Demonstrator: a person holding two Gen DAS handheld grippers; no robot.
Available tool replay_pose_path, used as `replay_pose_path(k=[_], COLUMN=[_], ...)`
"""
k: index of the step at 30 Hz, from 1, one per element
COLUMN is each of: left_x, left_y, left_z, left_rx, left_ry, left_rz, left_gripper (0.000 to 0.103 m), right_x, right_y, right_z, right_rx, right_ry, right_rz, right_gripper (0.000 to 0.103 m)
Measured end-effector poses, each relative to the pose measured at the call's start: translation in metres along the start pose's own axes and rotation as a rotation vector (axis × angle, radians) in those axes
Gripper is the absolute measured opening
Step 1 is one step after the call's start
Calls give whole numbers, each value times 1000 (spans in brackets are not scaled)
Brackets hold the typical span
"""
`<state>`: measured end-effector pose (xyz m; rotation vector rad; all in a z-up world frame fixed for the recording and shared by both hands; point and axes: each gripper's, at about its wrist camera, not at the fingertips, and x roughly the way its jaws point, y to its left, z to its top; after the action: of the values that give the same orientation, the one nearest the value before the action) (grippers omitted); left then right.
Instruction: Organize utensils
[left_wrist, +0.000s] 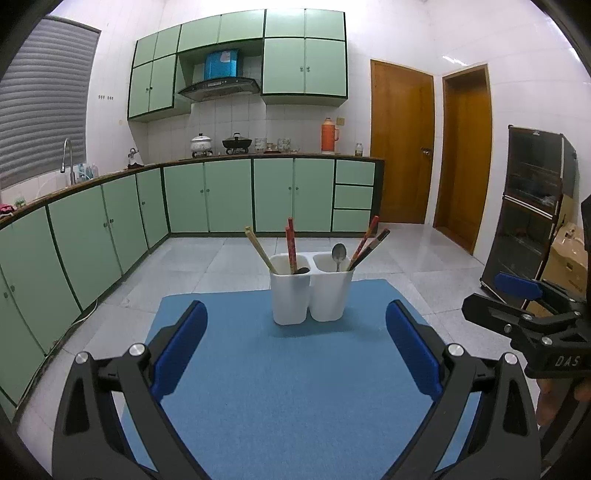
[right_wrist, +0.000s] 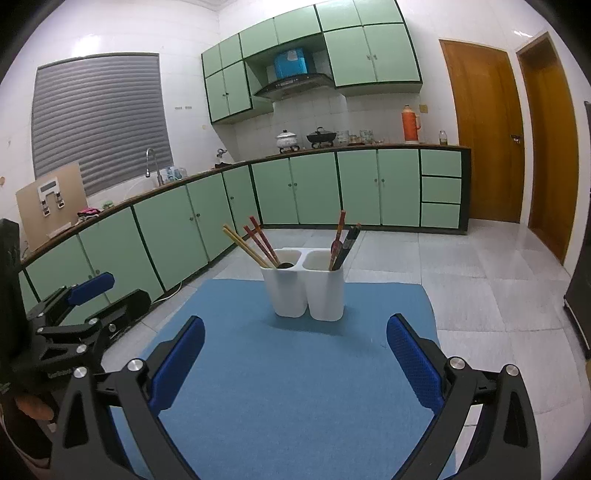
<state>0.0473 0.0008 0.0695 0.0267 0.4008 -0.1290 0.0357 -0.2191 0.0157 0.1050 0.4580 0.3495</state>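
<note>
Both claws hang wide and empty over the blue mat (left_wrist: 288, 369): the left claw (left_wrist: 295, 350) and the right claw (right_wrist: 295, 354), each pointed at the white two-cup holder (left_wrist: 312, 291) near the mat's far edge. Chopsticks (left_wrist: 291, 245) and a dark spoon sit in its left cup; a metal spoon (left_wrist: 338, 254) and more chopsticks (left_wrist: 369, 243) in its right. Nothing lies loose on the mat, so sorting looks finished, or a re-sort awaits. Any next move would need a narrow pinch on one slim stick. Around the worktop: grey tiled floor, green cabinets (left_wrist: 229, 195), wooden doors (left_wrist: 400, 144).
</note>
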Motion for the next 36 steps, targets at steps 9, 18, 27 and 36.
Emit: replay_pose_path(k=[9,18,27,36], left_x=[-6,-12,-16,-16], left_y=[-4,-2,-3,-2], left_z=[-1,-3,-2,-2], left_rx=[4,-2,-5,-6], left_ry=[-7,-15,-22,-23], left_rz=[-6,-3,1,-1], left_gripper=[94,94,94,94], right_x=[-5,-8,-8,-7], right_y=[6,10,11,12], right_z=[0,0,0,1], right_rx=[-17,-23,-26,-28], right_ry=[-4,-9,-11,-13], right_rz=[8,12,16,17], right_gripper=[97,97,97,97])
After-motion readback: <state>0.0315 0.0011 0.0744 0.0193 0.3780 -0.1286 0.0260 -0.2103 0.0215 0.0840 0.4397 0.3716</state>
